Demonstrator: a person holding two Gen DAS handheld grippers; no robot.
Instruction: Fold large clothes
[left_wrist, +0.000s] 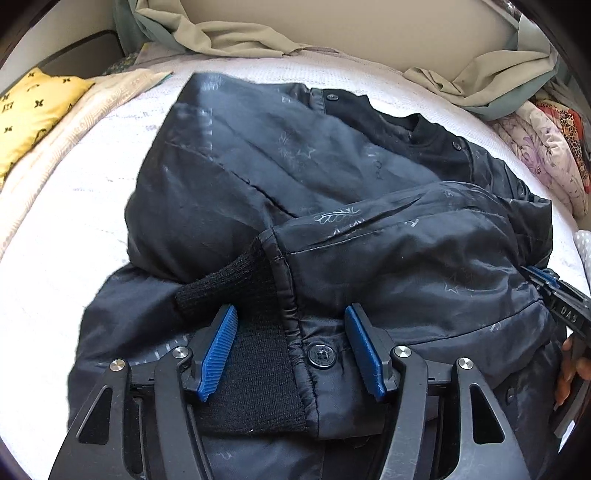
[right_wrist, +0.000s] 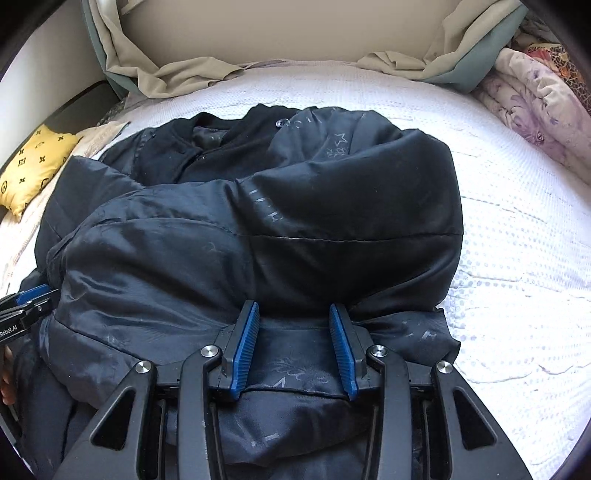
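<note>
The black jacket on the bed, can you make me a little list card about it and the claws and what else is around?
Jacket: black jacket, lying on the white bedspread, both sleeves folded across the front
Cuff: knit cuff near the left claw
Left claw: left claw, open, over the snap button at the hem
Right claw: right claw, open, jacket fabric between its fingers
Pillow: yellow pillow at the bed's far left
Blanket: flowery blanket at the far right
</note>
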